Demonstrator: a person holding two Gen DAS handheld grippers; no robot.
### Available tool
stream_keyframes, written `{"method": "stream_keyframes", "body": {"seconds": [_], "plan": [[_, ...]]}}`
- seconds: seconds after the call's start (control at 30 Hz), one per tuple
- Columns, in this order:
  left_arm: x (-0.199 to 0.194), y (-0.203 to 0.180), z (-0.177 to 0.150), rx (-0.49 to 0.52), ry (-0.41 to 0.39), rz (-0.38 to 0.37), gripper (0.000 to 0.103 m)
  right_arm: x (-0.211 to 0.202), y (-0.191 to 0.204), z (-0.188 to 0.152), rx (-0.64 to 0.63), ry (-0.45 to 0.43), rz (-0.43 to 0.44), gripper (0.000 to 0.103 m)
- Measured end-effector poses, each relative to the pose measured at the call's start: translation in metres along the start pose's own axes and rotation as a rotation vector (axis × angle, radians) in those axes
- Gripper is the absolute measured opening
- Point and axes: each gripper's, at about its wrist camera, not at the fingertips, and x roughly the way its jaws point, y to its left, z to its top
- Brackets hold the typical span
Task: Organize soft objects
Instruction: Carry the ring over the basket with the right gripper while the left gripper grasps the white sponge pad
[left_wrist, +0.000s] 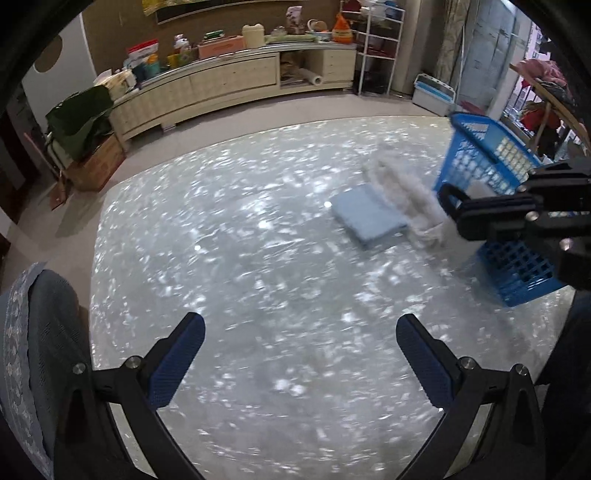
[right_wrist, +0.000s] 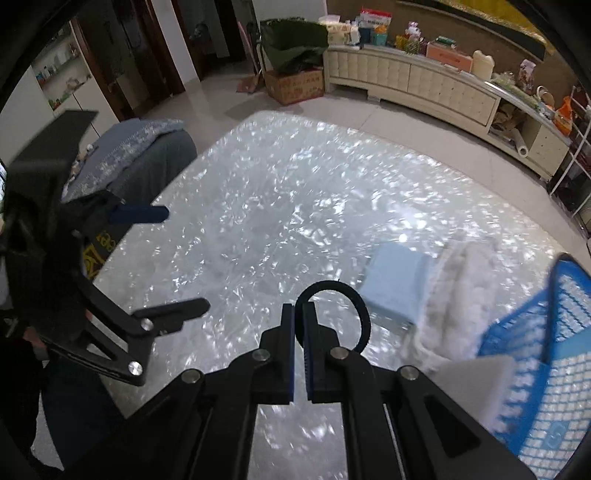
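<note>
My right gripper (right_wrist: 299, 314) is shut on a black elastic ring (right_wrist: 364, 314), which loops out to the right of its fingertips above the table. From the left wrist view the same gripper (left_wrist: 461, 214) hangs in front of the blue lattice basket (left_wrist: 476, 155) with the ring (left_wrist: 447, 192) at its tip. A folded light-blue cloth (left_wrist: 365, 218) lies on the table beside a white fluffy towel (left_wrist: 406, 195). The towel (right_wrist: 454, 291) lies against the basket (right_wrist: 554, 387), with the cloth (right_wrist: 397, 284) to its left. A white soft block (right_wrist: 476, 387) rests in the basket. My left gripper (left_wrist: 299, 332) is open over bare tabletop, holding nothing.
The glossy marbled table (left_wrist: 240, 240) spreads under both grippers. A chair with a blue-grey cover (left_wrist: 33, 350) stands at its near left edge. A long cream cabinet (left_wrist: 229, 85) loaded with clutter lines the far wall, with a cardboard box (left_wrist: 96, 166) on the floor.
</note>
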Motion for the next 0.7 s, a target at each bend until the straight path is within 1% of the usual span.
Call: {"method": "stream_keyframes", "body": {"seconds": [0.2,0.43,0.57,0.7], "plan": [[-0.009,-0.03,0.017,0.02,-0.008,-0.039,0.103,-0.054,-0.019,-0.014,0.009,-0.063,-0.026,0.004],[-0.007,-0.075,0.035,0.106,-0.038,-0.083,0.103,-0.106,-0.053,-0.034,0.056,-0.129,-0.079,0.004],[0.004,-0.105,0.042,0.156,-0.023,-0.115,0.103,-0.127,-0.074,-0.05,0.088,-0.15,-0.112,0.004],[0.017,-0.131,0.045,0.217,-0.014,-0.128,0.103,-0.132,-0.089,-0.063,0.133,-0.165,-0.131,0.004]]}}
